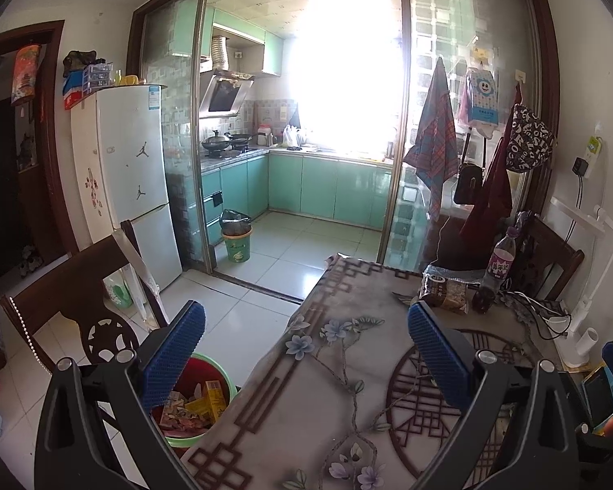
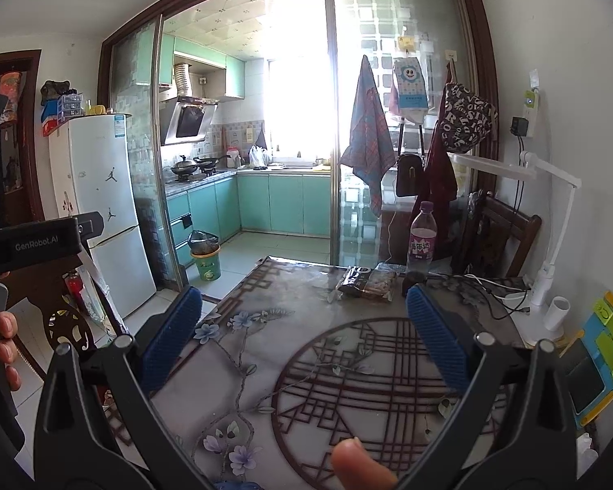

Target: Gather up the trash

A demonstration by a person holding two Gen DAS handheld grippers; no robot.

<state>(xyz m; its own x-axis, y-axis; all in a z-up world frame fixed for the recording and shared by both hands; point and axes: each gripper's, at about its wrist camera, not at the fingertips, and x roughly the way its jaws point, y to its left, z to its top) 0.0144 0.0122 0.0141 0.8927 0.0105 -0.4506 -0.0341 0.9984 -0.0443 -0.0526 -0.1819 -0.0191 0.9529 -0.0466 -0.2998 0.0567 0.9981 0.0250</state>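
Round green bin [image 1: 224,400] of crumpled wrappers [image 1: 192,406]

Strong daylight pours through the kitchen window [image 1: 343,69], blown out to pure white in both views and hazing the glass sliding door [image 1: 445,122] beside it. The floor [image 1: 290,261] below the window gleams with reflections. Fisheye bending curves the door frame [image 2: 476,81], and black corners ring each view.

A patterned table [image 1: 347,367] stands on a pale tiled floor [image 1: 274,265]. Beyond it, glass sliding doors [image 1: 429,122] open onto a kitchen with teal cabinets [image 1: 327,188] and a glaring window [image 1: 347,61]. Left of the doors stands a white fridge [image 1: 130,163].
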